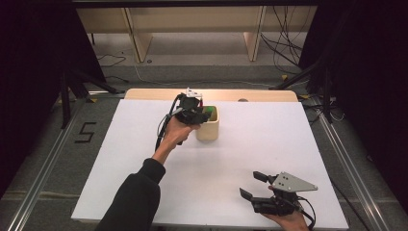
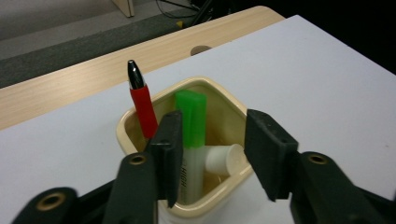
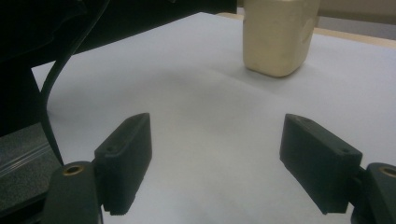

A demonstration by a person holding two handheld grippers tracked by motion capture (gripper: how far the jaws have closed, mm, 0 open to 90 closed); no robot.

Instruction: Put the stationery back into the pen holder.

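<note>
Three items, a pen (image 2: 142, 106), a highlighter (image 2: 191, 122) and a tube (image 2: 224, 157), stand in the cup (image 1: 208, 131); my left gripper (image 2: 212, 156) gapes above, released. Right gripper (image 3: 229, 163) idles open nearby. Loading appears done.

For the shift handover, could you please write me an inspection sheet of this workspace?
Surface: white table, wooden strip along its far edge.
Job's things: cream cup holding a green marker, a red pen and a white tube.
Clutter: nothing seen.
Grippers: left claw open over the cup, marker between the jaws, pads not pressing; right claw open above bare table.
Cables: black cable trails from the left claw; more on the floor.
Surroundings: grey floor, wooden shelf legs, dark curtains.
</note>
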